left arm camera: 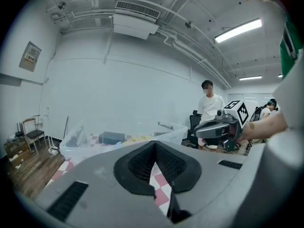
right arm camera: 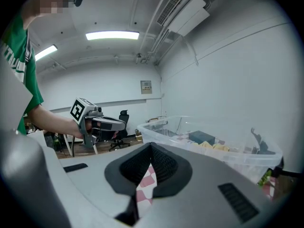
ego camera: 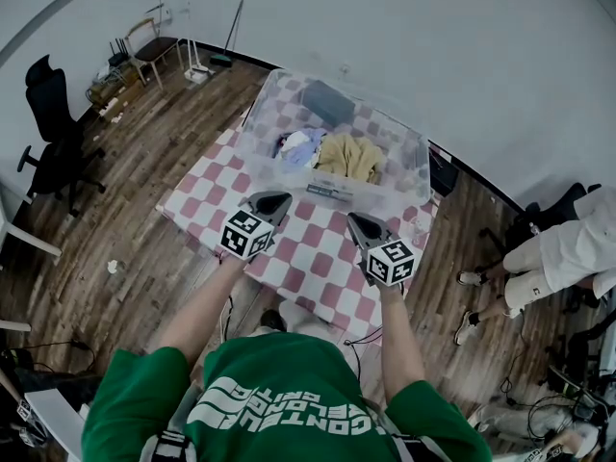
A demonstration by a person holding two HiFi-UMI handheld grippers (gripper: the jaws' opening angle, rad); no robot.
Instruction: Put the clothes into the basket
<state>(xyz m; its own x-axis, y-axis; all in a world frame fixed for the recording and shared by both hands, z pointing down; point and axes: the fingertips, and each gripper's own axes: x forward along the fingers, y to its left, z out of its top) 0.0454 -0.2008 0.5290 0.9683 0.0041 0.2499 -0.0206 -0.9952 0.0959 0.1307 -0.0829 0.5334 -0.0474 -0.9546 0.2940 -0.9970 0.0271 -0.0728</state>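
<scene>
A clear plastic basket [ego camera: 409, 186] stands at the far side of a red-and-white checked table [ego camera: 322, 258]. Inside it lie a yellow garment [ego camera: 351, 155], a blue-and-white garment [ego camera: 300, 147] and a dark grey item [ego camera: 327, 102]. My left gripper [ego camera: 273, 201] hovers over the table just in front of the basket, shut with nothing in it. My right gripper [ego camera: 359, 222] hangs beside it, also shut and empty. In the left gripper view the jaws [left arm camera: 154, 145] meet, with the basket [left arm camera: 90, 144] beyond them. The right gripper view shows the same for its jaws [right arm camera: 150, 149] and the basket [right arm camera: 223, 151].
A black office chair [ego camera: 53, 142] and a wooden chair [ego camera: 154, 48] stand on the wood floor at the left. A person in white [ego camera: 563, 253] sits at the right, near cables on the floor. Another person [left arm camera: 210, 106] stands behind the table.
</scene>
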